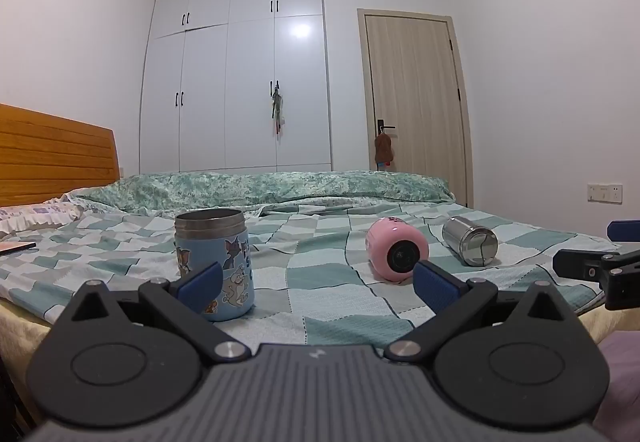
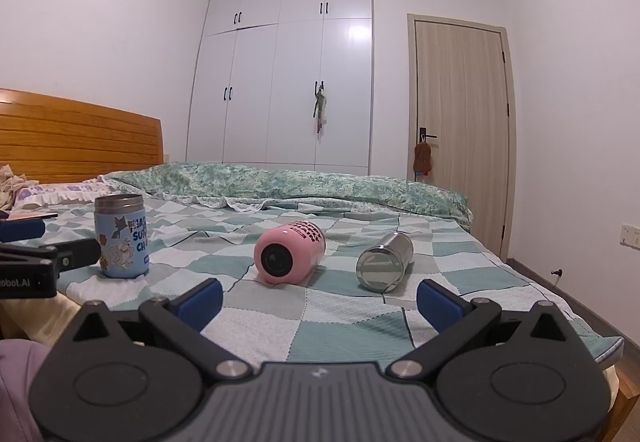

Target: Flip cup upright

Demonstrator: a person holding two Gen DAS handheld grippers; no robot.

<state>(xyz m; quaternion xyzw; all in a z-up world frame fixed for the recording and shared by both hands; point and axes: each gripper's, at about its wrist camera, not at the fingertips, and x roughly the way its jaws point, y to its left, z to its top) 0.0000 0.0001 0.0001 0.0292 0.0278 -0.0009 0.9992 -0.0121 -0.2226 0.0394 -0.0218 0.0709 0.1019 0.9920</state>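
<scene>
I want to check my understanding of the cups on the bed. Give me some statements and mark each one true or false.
1. The blue cartoon cup stands upright. True.
2. The pink cup stands upright. False: it lies on its side.
3. The steel cup lies on its side, right of the pink cup. True.
4. The right gripper holds the steel cup. False: it is open and empty.
5. The left gripper is open. True.

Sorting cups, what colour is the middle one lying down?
Pink, with dark lettering near its far end; the right wrist view shows it best.
</scene>
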